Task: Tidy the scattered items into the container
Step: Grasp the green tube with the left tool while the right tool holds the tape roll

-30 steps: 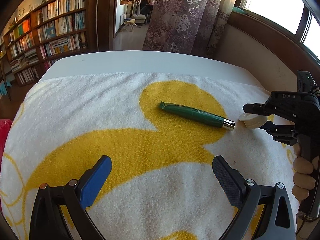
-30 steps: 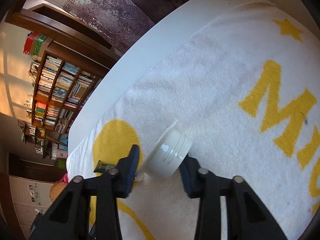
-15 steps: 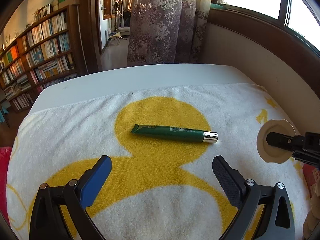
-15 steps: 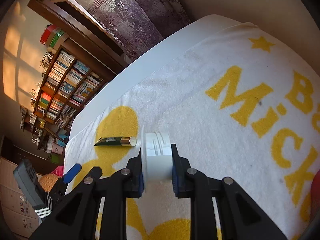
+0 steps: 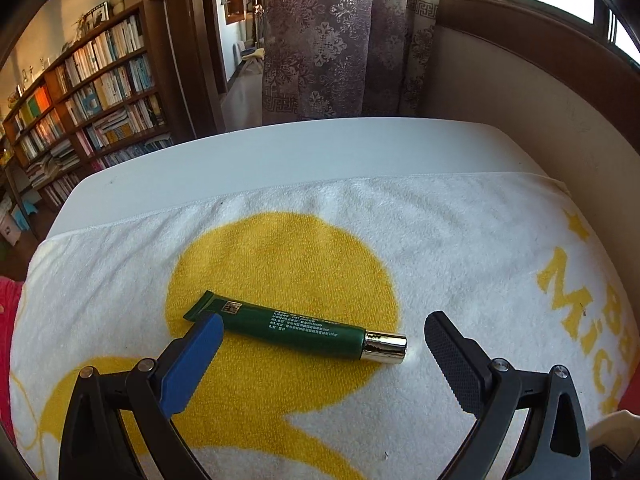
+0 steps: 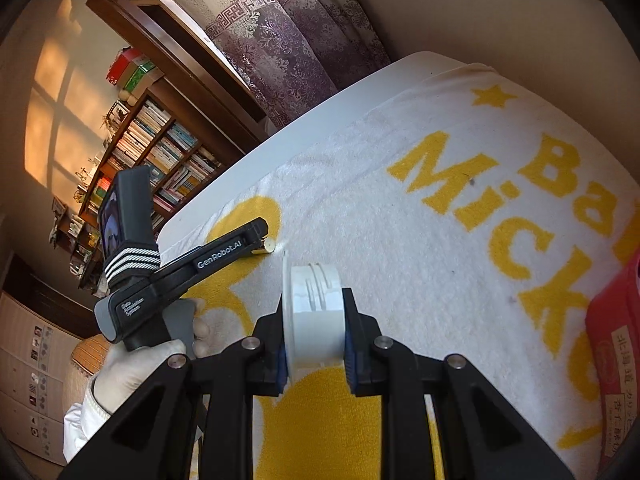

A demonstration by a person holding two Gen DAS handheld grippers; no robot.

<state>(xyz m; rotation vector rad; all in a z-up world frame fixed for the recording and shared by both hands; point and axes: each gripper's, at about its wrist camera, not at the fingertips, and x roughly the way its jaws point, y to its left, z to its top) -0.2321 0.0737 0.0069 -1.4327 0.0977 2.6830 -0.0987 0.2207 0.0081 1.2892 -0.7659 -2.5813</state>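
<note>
white and yellow terry towel [image 5: 460, 240] covers the table [image 5: 280, 152]. a red packet [image 6: 616, 340] sits at its right edge. on the yellow patch lies a green tube [image 5: 296, 330] with a silver cap; the left gripper [image 5: 324, 346] hangs over it, jaws wide apart, its blue pad overlapping the crimped end. the right gripper [image 6: 314, 334] is clamped on a white plastic jar [image 6: 316, 312], held above the towel.

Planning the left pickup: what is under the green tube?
The green tube lies flat on the towel, over its yellow patch, between the open left tongs. The towel covers the white tabletop there. Whatever is directly beneath the tube is hidden.
</note>
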